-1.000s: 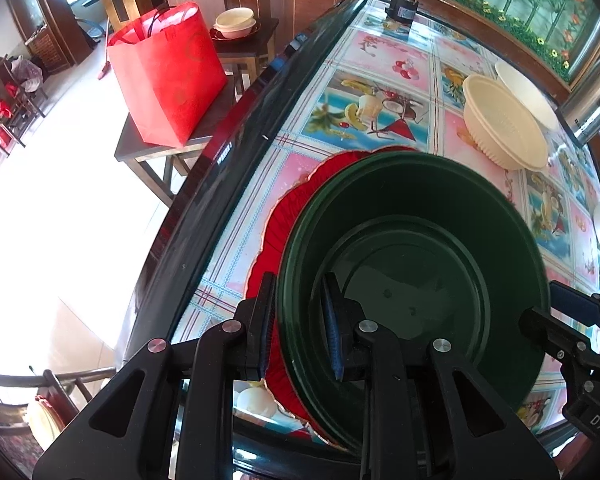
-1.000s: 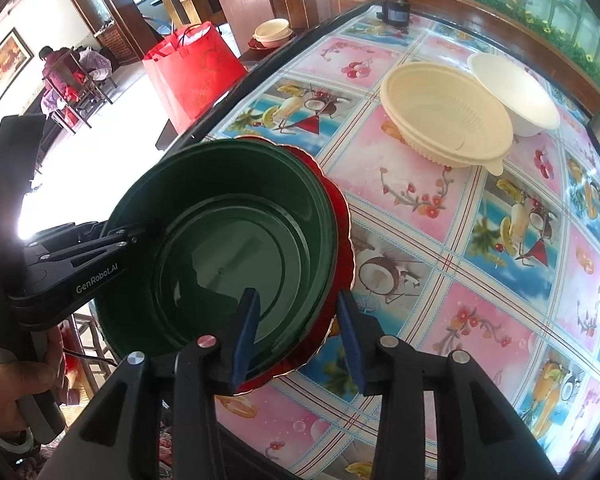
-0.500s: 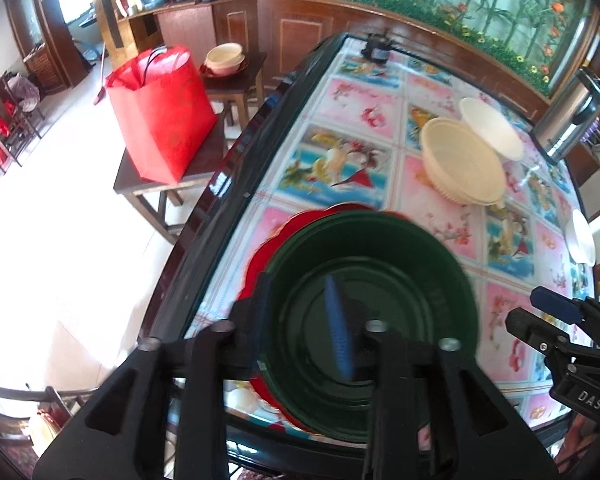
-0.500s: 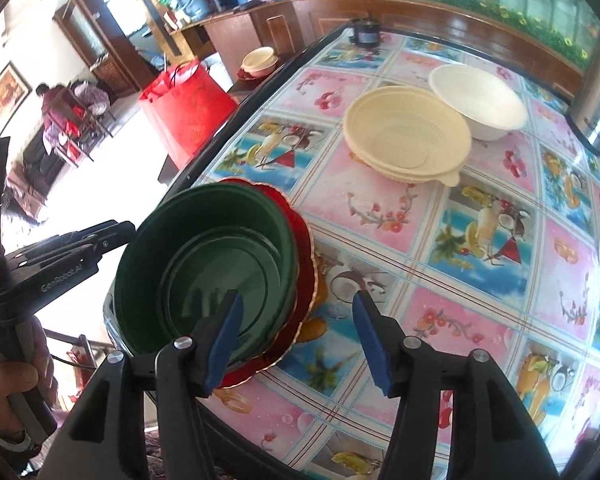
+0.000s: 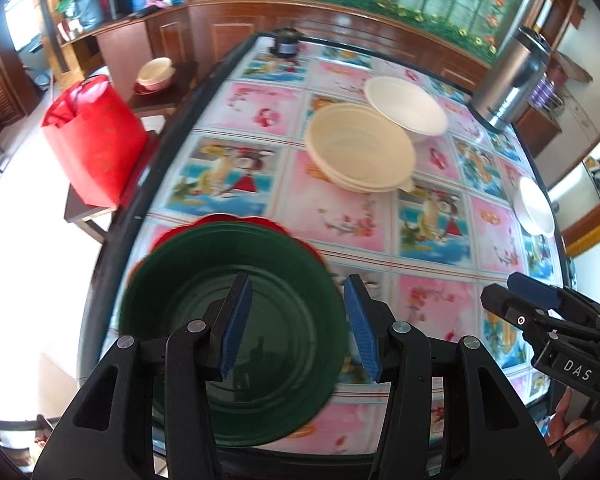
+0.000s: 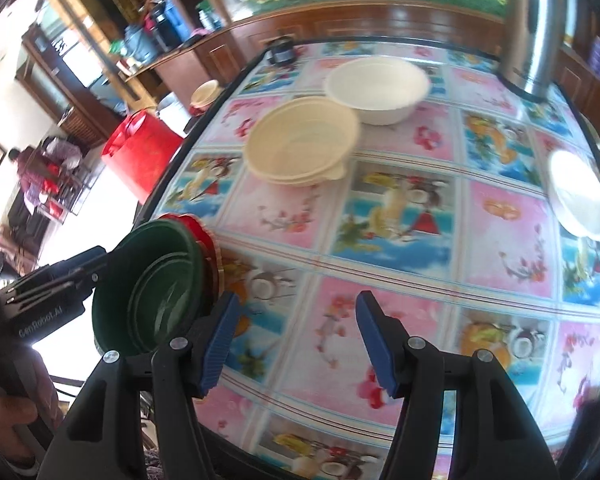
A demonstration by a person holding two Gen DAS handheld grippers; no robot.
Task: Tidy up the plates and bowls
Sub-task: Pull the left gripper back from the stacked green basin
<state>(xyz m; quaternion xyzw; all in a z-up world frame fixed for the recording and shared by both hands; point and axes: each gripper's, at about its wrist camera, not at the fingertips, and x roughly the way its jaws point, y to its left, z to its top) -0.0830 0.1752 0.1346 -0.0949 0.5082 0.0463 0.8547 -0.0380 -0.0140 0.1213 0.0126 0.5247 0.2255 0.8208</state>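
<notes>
Green plastic is what the bowl (image 5: 236,320) is made of; it is set on a red scalloped plate (image 5: 288,232), and both are placed at the near left corner of the table (image 5: 340,216), close to its dark rim. A smaller ring is seen inside the bowl, though whether that is a second bowl nested in it cannot be told. Nothing is gripped by the left gripper (image 5: 298,322): its blue pads (image 5: 236,324) are parted above the bowl's right side without pressing on the rim, and its jaws have just been opening. The right gripper (image 6: 296,342) is likewise released, its jaws having just been opening, and only the flowered tablecloth (image 6: 340,320) is seen between its pads. It is held to the right of the bowl, apart from it.

Further up the table, toward the far edge, a stack of cream bowls (image 5: 360,152) is seen, with a white bowl (image 5: 406,106) just behind it and touching or nearly touching it. Another white bowl (image 5: 536,208) is placed at the right edge. A steel urn (image 5: 508,84) is stood at the far right corner and a small dark pot (image 5: 286,42) at the far left corner. Beyond the left edge, a red bag (image 5: 96,144) is rested on a low side table.
</notes>
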